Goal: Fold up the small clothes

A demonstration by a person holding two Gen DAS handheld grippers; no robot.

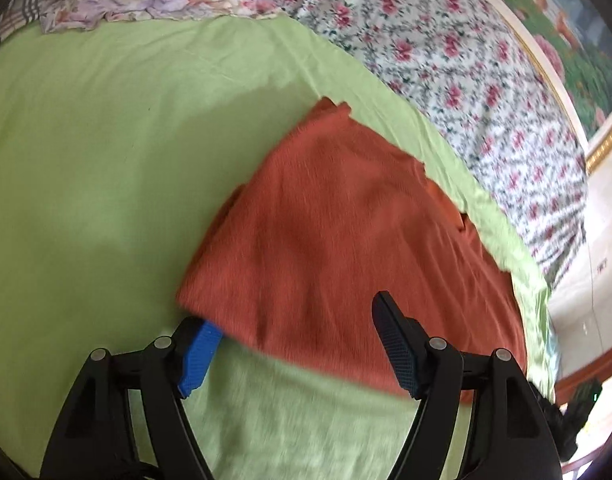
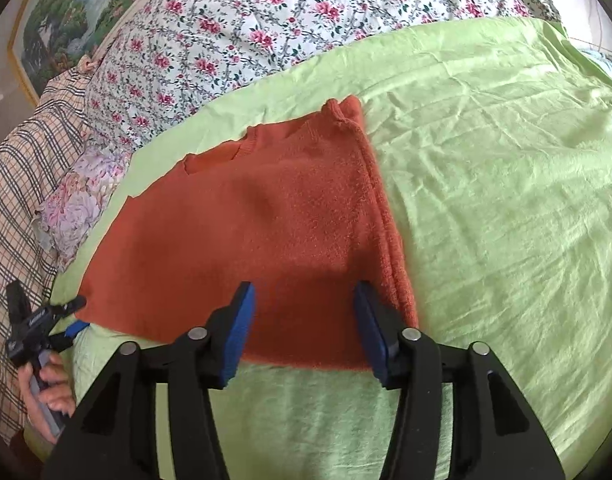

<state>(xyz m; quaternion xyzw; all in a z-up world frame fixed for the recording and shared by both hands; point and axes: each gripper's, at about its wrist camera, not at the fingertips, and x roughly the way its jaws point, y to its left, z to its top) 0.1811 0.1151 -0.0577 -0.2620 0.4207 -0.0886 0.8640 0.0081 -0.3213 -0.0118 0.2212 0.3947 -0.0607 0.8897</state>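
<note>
An orange-red knit garment [image 1: 345, 232] lies flat on the green sheet [image 1: 86, 160], sleeves tucked in. My left gripper [image 1: 294, 332] is open at the garment's near left corner; its left pad sits under the cloth edge, its right pad on top. In the right wrist view the garment [image 2: 266, 216] lies with its neckline far left. My right gripper [image 2: 304, 312] is open, jaws wide, over the near hem by the right edge. The left gripper [image 2: 72, 316] shows there at the far left, held by a hand.
A floral quilt [image 2: 266, 20] and a lilac floral pillow [image 2: 82, 200] bound the green sheet's far side. A plaid blanket [image 2: 14, 184] lies left. A framed picture [image 2: 66, 12] leans behind. The bed edge and floor [image 1: 585, 280] are at the right of the left wrist view.
</note>
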